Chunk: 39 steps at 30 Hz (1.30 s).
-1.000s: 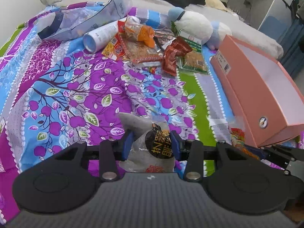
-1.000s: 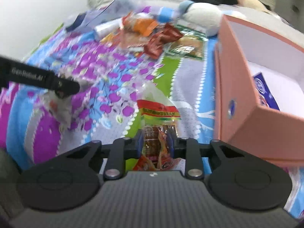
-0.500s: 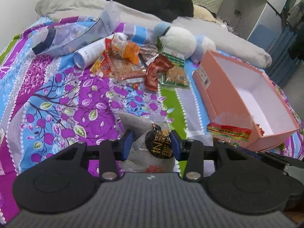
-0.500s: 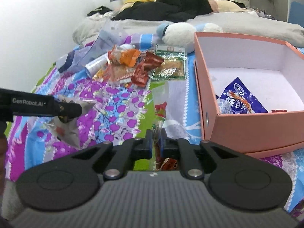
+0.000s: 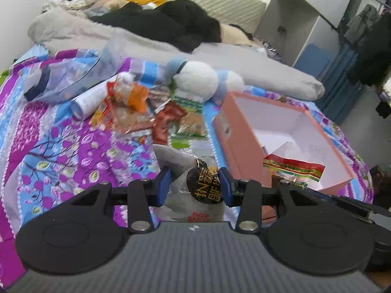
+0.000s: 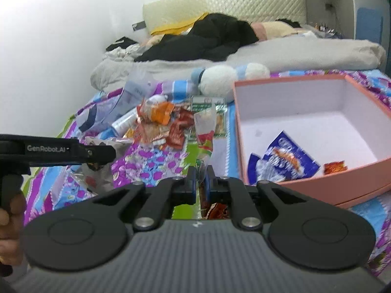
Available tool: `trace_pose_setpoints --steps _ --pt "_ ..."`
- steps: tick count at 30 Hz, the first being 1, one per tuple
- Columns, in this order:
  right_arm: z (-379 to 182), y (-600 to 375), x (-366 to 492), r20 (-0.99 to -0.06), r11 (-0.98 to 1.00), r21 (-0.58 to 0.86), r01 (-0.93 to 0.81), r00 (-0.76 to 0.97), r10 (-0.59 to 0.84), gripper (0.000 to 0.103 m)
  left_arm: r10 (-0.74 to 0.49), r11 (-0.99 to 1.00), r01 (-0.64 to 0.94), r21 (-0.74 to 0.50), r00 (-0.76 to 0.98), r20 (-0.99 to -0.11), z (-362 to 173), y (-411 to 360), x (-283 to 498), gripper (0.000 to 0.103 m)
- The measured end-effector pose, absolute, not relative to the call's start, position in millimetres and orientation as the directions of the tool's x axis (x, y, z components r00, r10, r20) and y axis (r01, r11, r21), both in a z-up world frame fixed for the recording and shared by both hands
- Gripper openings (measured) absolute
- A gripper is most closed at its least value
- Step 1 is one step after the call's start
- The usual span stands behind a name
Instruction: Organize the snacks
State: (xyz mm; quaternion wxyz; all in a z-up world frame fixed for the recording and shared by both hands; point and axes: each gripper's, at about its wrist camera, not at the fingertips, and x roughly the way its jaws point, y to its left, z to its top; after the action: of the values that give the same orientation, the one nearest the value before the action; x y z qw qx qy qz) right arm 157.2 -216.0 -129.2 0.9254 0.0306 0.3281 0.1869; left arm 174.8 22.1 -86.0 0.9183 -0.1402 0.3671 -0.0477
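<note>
Pink cardboard box [image 6: 293, 180] sits open on the bed's patterned quilt [image 5: 61, 151], right of the loose snack pile [image 5: 136, 112]. My left gripper [image 5: 194, 186] has its jaws clamped on a grey packet with a black round label [image 5: 195, 195]. My right gripper [image 6: 200, 183] has just been closing; its jaws now pinch a clear bag with a red-green band [image 6: 205, 131].

Next: carry both over the box rim, release low, one at a time.

Only the right view shows the box contents: a blue packet [image 6: 283, 161] and a small red one [image 6: 334, 167].
</note>
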Motion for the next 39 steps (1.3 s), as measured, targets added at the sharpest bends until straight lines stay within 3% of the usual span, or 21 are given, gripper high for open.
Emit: trace_pose_setpoints --steps 17,33,39 --pt "-112.6 -290.2 200.0 -0.555 0.974 0.15 -0.169 0.801 0.224 0.01 -0.311 0.941 0.141 -0.308 0.721 -0.619 -73.3 -62.3 245.1 0.048" --pt "-169.2 -347.6 282.8 -0.653 0.986 0.147 -0.077 0.741 0.155 0.011 -0.366 0.931 0.238 -0.278 0.587 -0.722 -130.5 -148.3 352.5 0.048" --pt "-200.3 -350.0 301.7 -0.701 0.99 0.133 -0.049 0.701 0.129 0.016 -0.372 0.928 0.241 -0.285 0.522 -0.767 -161.2 -160.3 379.0 0.048"
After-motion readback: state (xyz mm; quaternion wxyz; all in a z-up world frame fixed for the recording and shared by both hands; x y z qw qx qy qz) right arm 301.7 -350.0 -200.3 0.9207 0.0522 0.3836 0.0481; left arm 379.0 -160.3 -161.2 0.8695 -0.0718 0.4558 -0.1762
